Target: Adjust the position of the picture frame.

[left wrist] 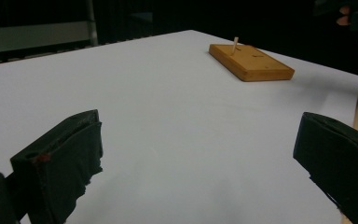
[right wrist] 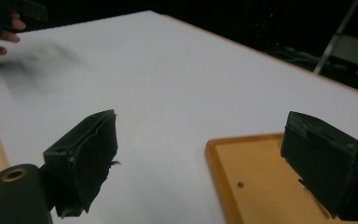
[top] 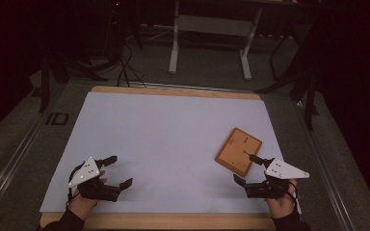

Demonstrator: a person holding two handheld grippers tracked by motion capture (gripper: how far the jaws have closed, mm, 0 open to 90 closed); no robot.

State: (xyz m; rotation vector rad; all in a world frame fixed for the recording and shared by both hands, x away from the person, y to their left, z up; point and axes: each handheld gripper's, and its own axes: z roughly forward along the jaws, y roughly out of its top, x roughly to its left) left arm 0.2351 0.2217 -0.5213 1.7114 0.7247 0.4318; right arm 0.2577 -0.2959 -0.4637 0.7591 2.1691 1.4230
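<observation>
From the high view, you stand at the near edge of a table covered by a white sheet (top: 164,139), a gripper in each hand. The wooden block (top: 238,151), a flat orange-brown rectangle, lies on the sheet toward the right edge, turned at a slant so its long axis runs from the near left to the far right. Your right gripper (top: 247,169) sits near the near right corner with its jaws spread wide and empty; its far jaw reaches over the block's near end, so this hand is much the nearer one. Your left gripper (top: 117,170) rests near the near left corner, jaws also wide apart and holding nothing, well apart from the block. In the left gripper view, the black jaws stand open over bare sheet, and the block (left wrist: 251,61) lies far off ahead and to the right, with a thin pale peg (left wrist: 235,45) standing upright in its top. In the right gripper view, the open jaws frame the block's near corner (right wrist: 261,182); one jaw hangs over the wood, though you cannot tell whether it touches. A small hole (right wrist: 240,185) shows in the block's top.
</observation>
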